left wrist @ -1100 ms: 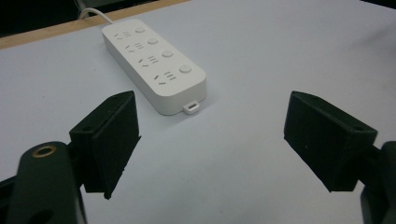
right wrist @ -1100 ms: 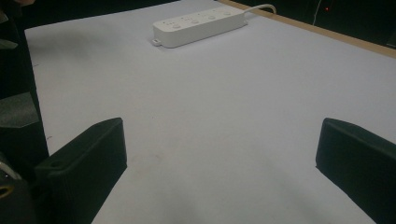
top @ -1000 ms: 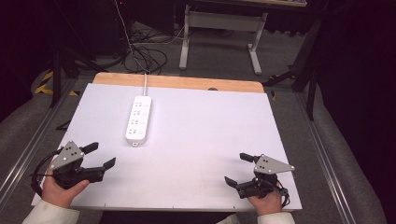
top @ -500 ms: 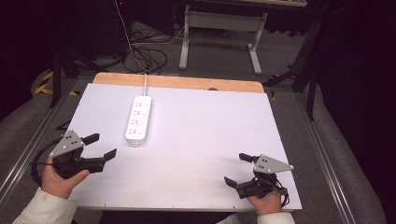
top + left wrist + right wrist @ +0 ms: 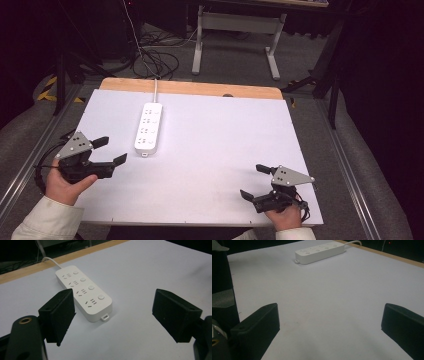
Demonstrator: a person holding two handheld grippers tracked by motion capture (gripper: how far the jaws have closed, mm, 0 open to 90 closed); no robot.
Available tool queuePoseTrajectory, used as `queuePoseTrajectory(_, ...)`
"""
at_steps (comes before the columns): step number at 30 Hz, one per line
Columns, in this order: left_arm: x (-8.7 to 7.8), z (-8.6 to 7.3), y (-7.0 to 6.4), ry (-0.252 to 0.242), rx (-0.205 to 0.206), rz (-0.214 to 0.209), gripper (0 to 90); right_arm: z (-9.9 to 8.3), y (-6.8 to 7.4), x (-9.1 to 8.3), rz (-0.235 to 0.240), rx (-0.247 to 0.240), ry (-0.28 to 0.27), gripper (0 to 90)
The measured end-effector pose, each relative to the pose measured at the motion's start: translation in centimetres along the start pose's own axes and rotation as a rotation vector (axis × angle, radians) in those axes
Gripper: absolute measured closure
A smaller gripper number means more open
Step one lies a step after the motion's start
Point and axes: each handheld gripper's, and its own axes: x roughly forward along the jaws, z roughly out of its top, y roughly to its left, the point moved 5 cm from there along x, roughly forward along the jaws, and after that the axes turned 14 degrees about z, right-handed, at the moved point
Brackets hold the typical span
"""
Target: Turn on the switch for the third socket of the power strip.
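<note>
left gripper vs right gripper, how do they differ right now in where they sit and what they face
The black two-jaw left gripper sits close to the white four-socket power strip, its jaws pointing toward the strip's near end; the black two-jaw right gripper sits far from it, near the front right corner of the white table top. The left gripper view shows the strip large between the jaws; the right gripper view shows it small and distant. Both are open and hold nothing.

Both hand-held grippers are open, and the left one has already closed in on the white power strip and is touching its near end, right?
Not touching. The left hand-held gripper is open but apart from the power strip, with bare table between them, as the high view shows. The right hand-held gripper is open too.
</note>
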Motion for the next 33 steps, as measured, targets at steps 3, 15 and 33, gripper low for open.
queuePoseTrajectory(3, 0.1, 0.4, 0.1, -0.001, 0.006, 0.005, 18.7, 0.0, 0.0, 0.0, -0.001, -0.001, -0.002, 2.4)
queuePoseTrajectory(15, 0.8, 1.4, 0.8, -0.006, 0.000, 0.028, 31.9, 0.0, 0.0, -0.1, -0.002, 0.003, -0.006, 2.5)
queuePoseTrajectory(33, 3.9, 3.7, 1.7, 0.032, -0.002, -0.019, 56.9, 0.0, 0.0, -0.1, 0.003, 0.004, -0.004, 2.5)
